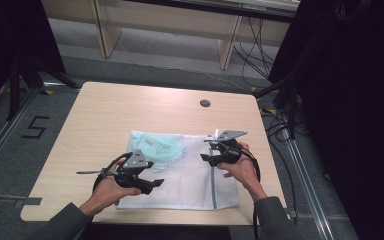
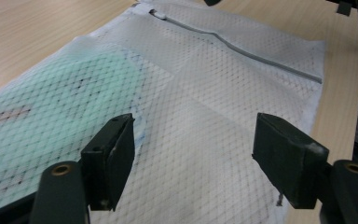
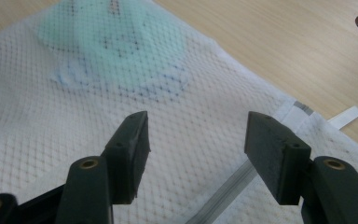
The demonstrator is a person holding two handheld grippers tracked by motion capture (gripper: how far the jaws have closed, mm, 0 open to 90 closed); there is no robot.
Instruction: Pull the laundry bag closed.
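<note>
A white mesh laundry bag (image 1: 190, 172) lies flat on the wooden table (image 1: 110, 115), with a pale green item (image 1: 162, 148) inside its far left part. A grey zipper (image 1: 213, 185) runs along the bag's right side. My left gripper (image 1: 152, 184) hovers over the bag's near left corner, jaws open and empty. In the left gripper view the mesh bag (image 2: 205, 107) and the green item (image 2: 60, 98) lie beyond the open left gripper (image 2: 193, 161). My right gripper (image 1: 207, 159) sits over the bag's right part by the zipper, also open; the right gripper (image 3: 196, 149) shows mesh (image 3: 65, 121) and zipper (image 3: 223, 191) between its jaws.
A round grommet (image 1: 205, 103) sits in the table near its far edge. Cables (image 1: 280, 130) trail on the floor to the right. Wooden furniture legs (image 1: 107, 30) stand beyond the table. A floor mark "5" (image 1: 34, 127) is to the left.
</note>
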